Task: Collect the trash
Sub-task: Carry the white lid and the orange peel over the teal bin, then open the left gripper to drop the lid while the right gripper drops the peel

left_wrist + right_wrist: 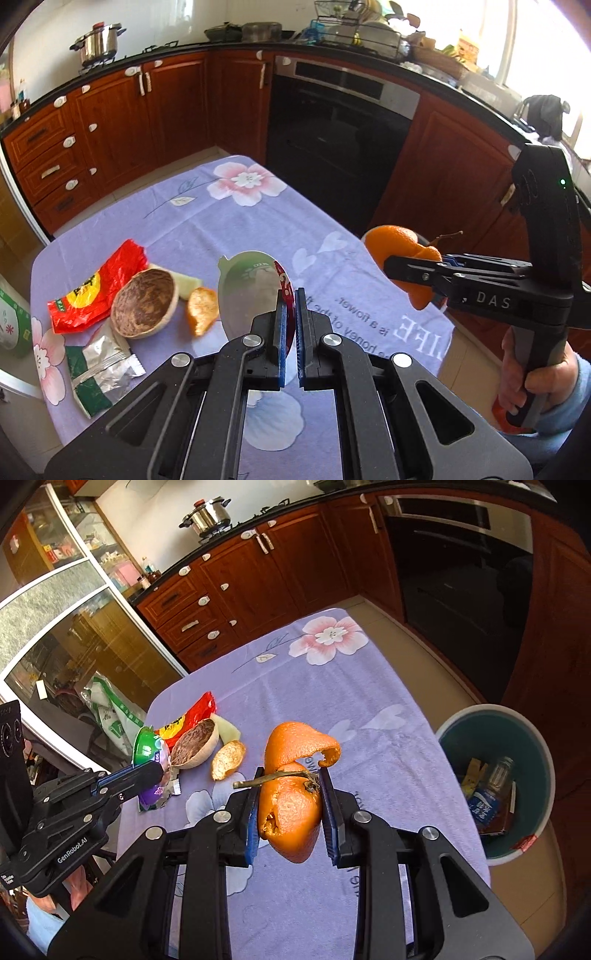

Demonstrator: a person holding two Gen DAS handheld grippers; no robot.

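Observation:
My left gripper is shut on the edge of a thin foil cup lid, held above the table; its printed side shows green and purple in the right wrist view. My right gripper is shut on a large curled orange peel with a dry stem, and the same orange peel hangs past the table's right edge. On the lilac flowered tablecloth lie a red wrapper, a brown half shell, a small peel piece, a pale fruit slice and a green-silver sachet.
A teal bin with a white rim stands on the floor right of the table, holding several bits of trash. Wooden cabinets and a black oven ring the far side. A person's hand grips the right handle. A green-white bag sits left.

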